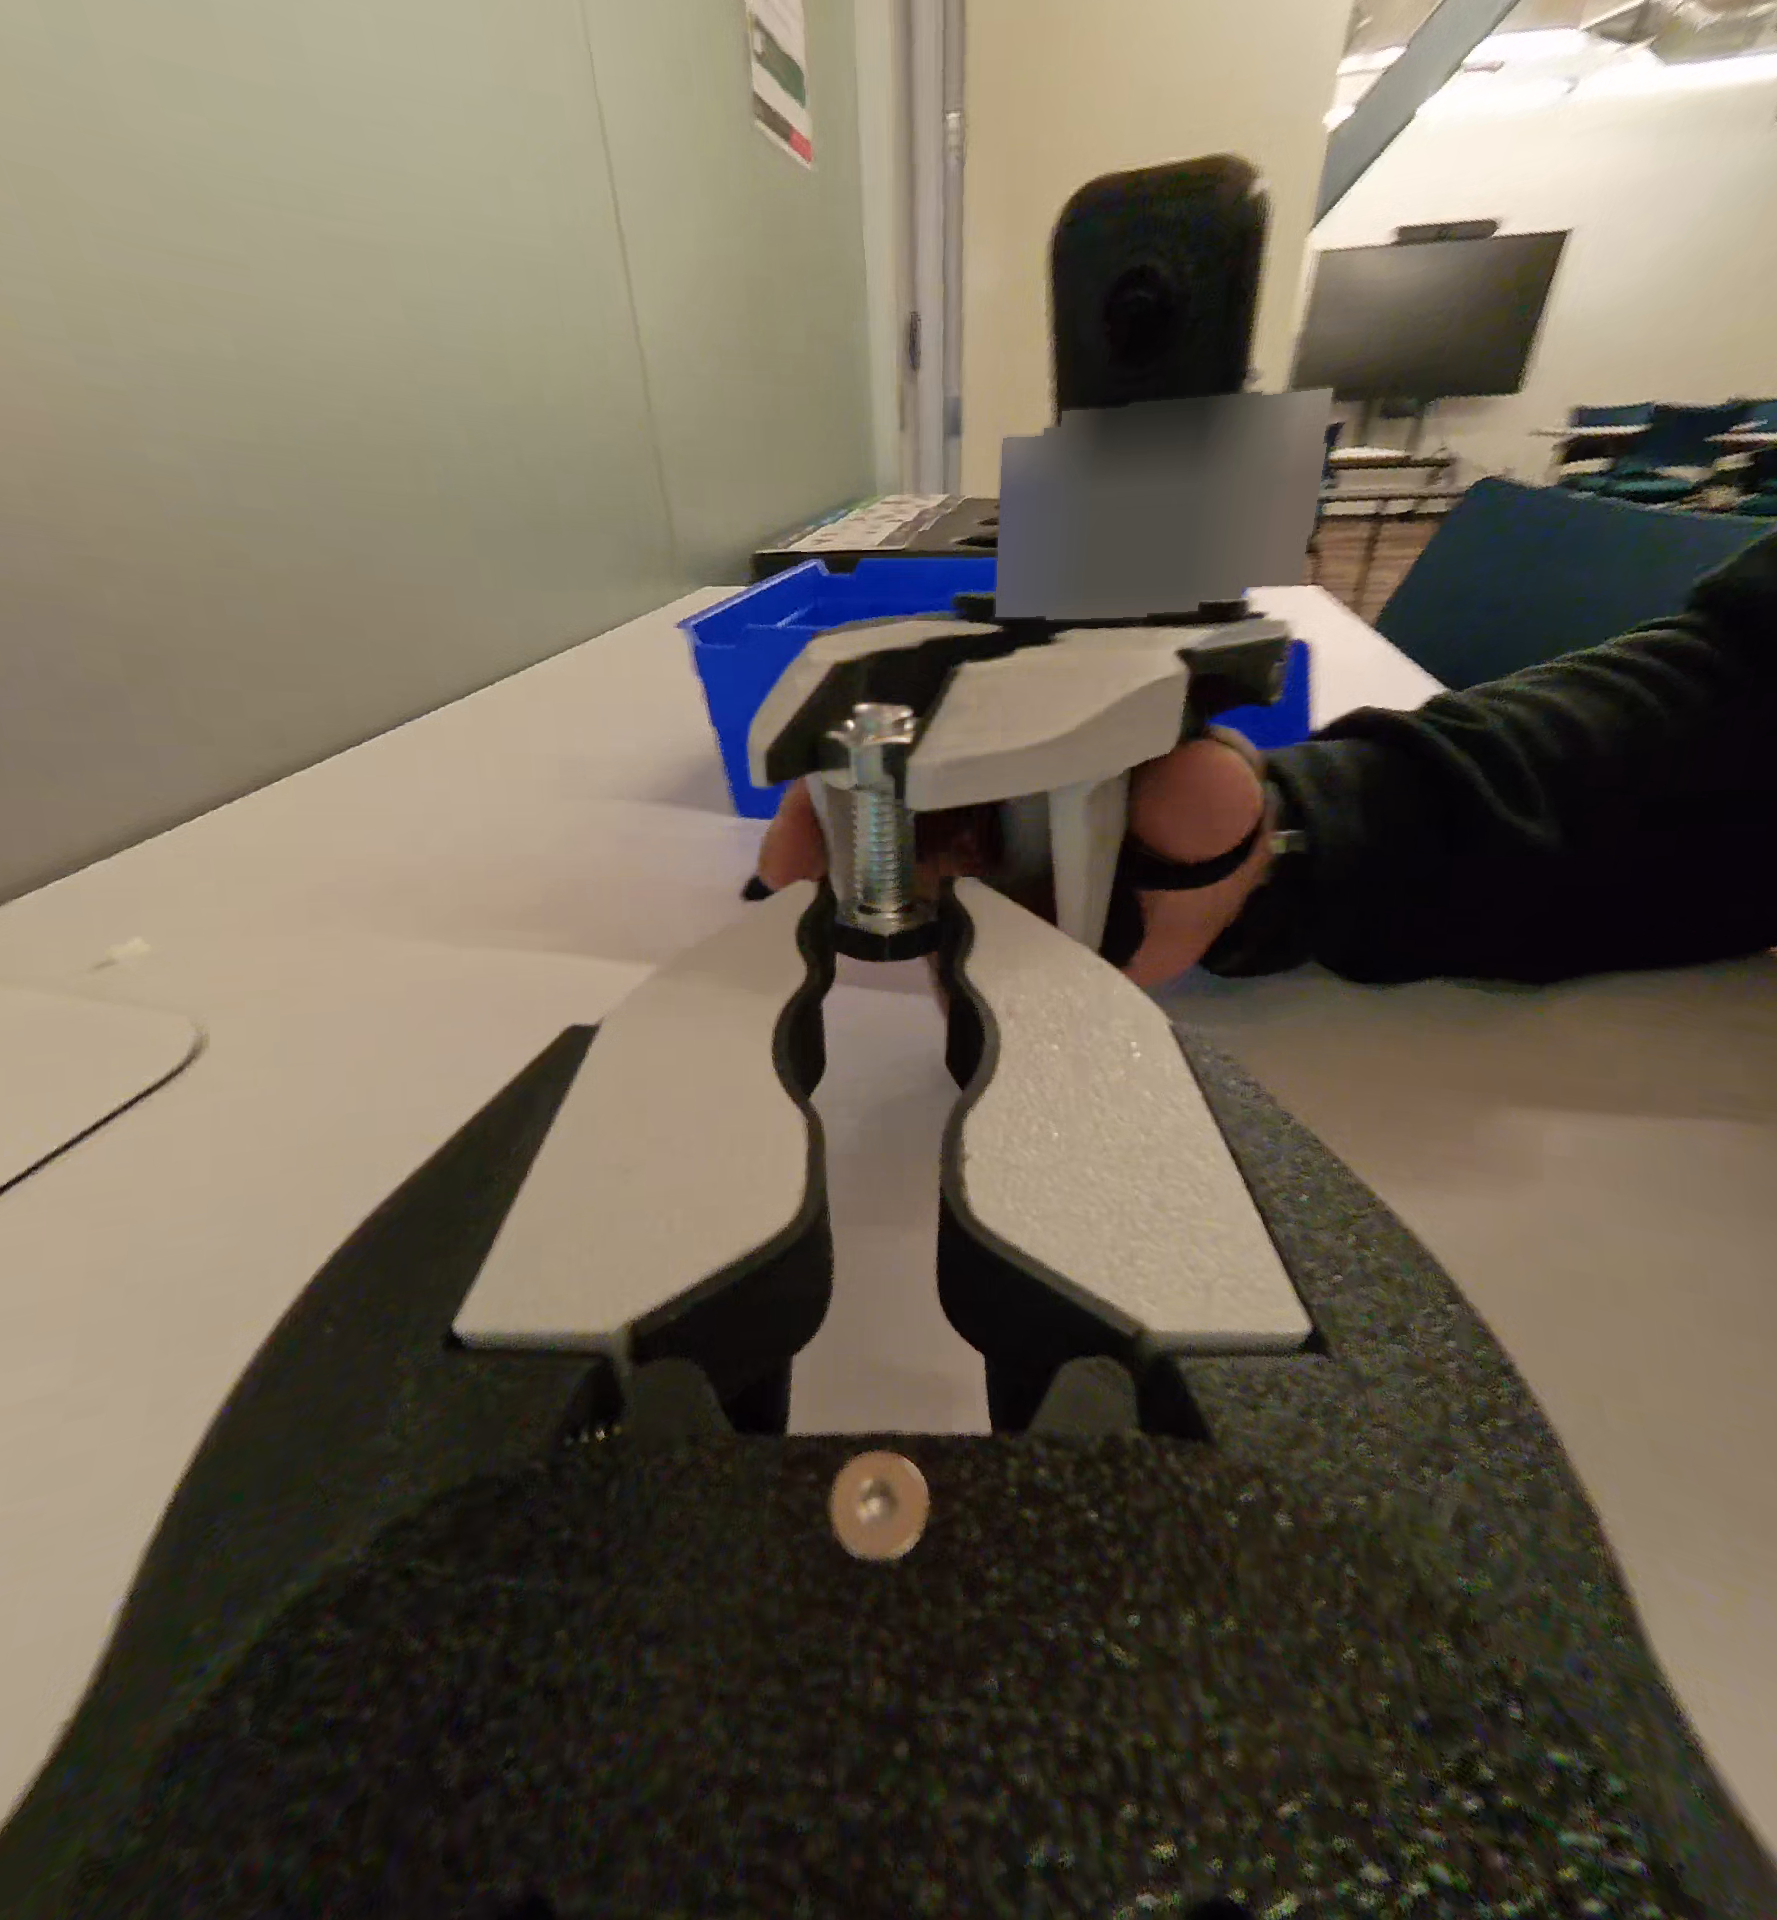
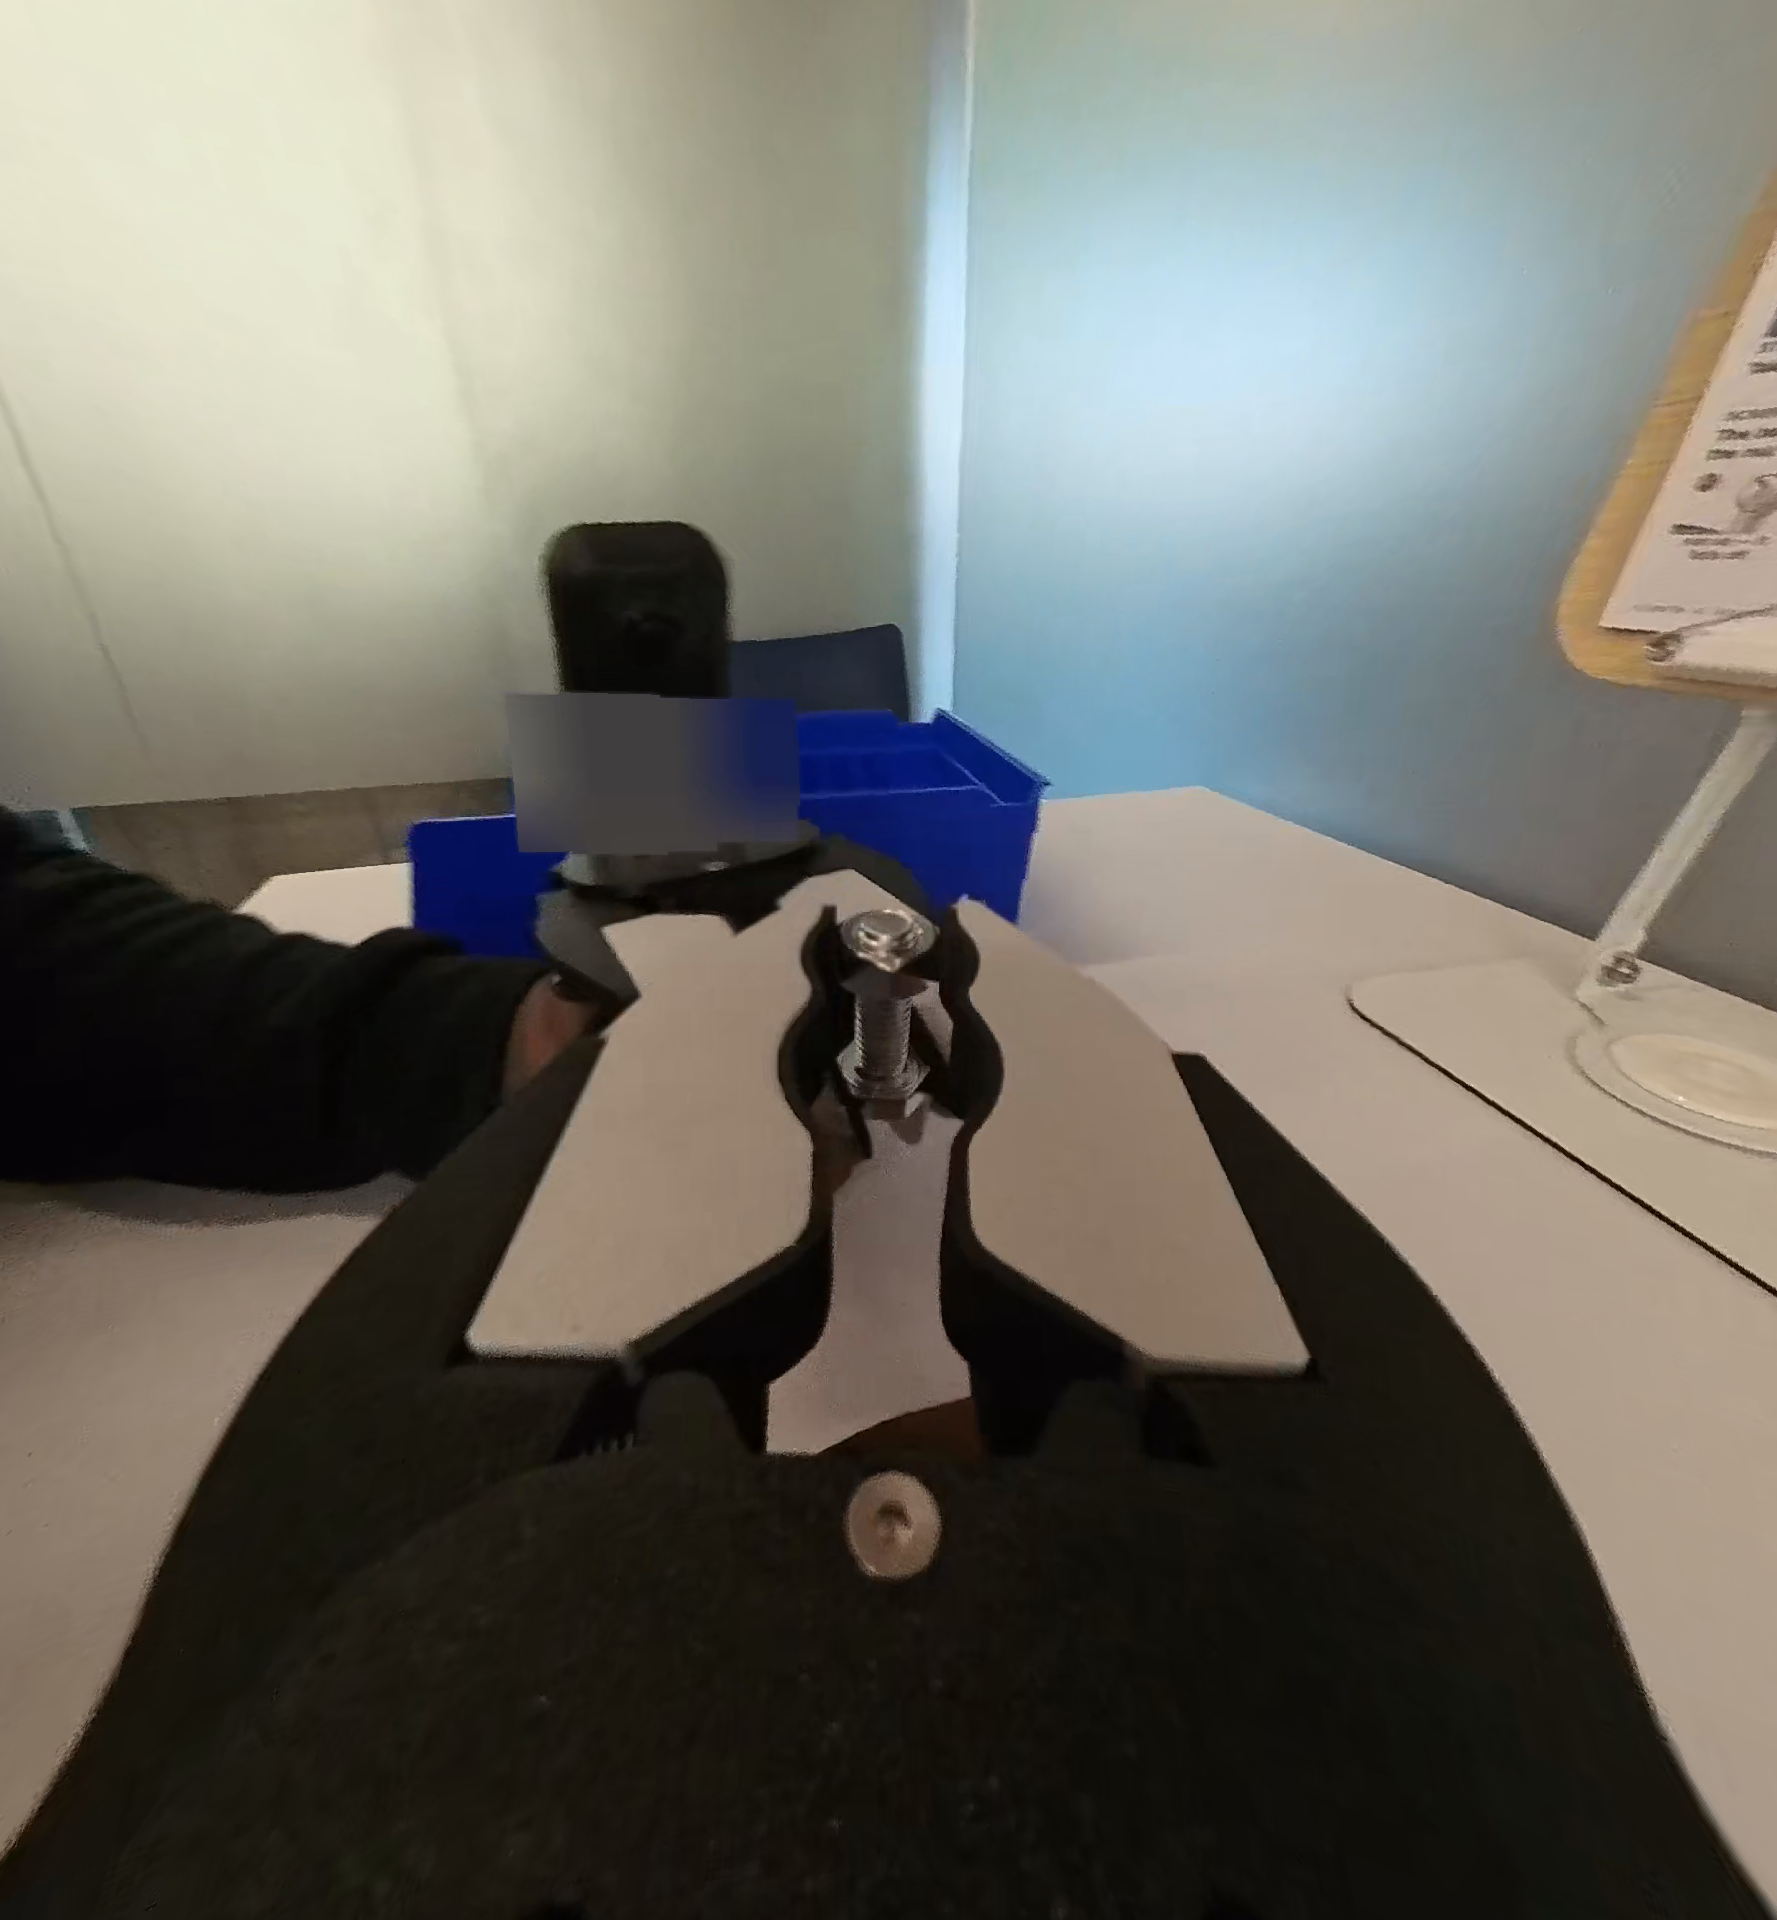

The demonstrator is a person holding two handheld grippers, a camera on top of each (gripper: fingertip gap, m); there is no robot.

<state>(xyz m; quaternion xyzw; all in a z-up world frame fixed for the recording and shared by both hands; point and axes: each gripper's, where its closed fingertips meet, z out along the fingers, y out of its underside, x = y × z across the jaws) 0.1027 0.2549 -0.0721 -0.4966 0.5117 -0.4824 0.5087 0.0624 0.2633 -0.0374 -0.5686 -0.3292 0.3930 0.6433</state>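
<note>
We keep the right tongs (image 2: pixel 889 951) clamped on the hex head of the upright silver bolt (image 1: pixel 873 831) while the left tongs (image 1: pixel 879 940) pinch the nut (image 1: pixel 879 916) at its lower end, above the white table (image 1: pixel 364 810), near the blue bins (image 2: pixel 915 821), axes aligned.

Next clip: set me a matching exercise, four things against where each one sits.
Things:
1 bolt head
2 nut
3 blue bins
4 sheet holder

Places:
A on the table, behind both grippers
B gripped between the fingertips of the left gripper
C raised on a clear stand at the table's right side
D gripped between the fingertips of the right gripper

Pairs: 1-D, 2-B, 3-A, 4-C
</note>
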